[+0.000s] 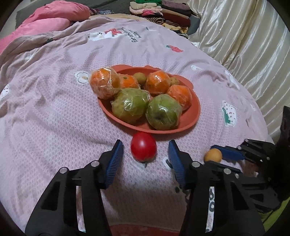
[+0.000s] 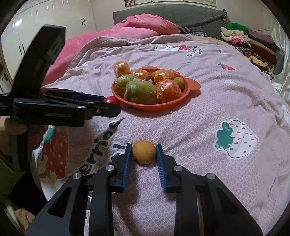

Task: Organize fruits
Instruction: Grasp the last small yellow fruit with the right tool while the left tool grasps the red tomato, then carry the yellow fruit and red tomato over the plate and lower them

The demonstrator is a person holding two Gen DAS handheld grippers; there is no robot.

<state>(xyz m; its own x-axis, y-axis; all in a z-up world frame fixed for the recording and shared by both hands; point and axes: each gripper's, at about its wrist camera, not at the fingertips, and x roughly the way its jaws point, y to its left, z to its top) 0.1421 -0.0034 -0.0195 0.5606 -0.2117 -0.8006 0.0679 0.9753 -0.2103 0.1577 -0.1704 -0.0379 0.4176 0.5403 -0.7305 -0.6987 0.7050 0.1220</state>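
Observation:
An orange plate [image 1: 192, 118] on the bed holds wrapped oranges [image 1: 157, 82], two wrapped green fruits [image 1: 163, 114] and small green-yellow fruits. A red tomato [image 1: 143, 149] lies on the blanket just in front of the plate, between the open fingers of my left gripper [image 1: 145, 150], untouched. My right gripper [image 2: 143, 151] has its blue pads against both sides of a small yellow-orange fruit [image 2: 144, 152] resting on the blanket. This fruit also shows in the left wrist view [image 1: 213, 155]. The plate [image 2: 186, 92] and the tomato [image 2: 111, 99] also show in the right wrist view.
The bed is covered by a pink-mauve printed blanket [image 1: 54, 112]. A pink quilt [image 1: 50, 20] lies at the head. Folded clothes [image 1: 163, 12] are stacked at the far corner. A cream curtain [image 1: 244, 41] hangs along the right side.

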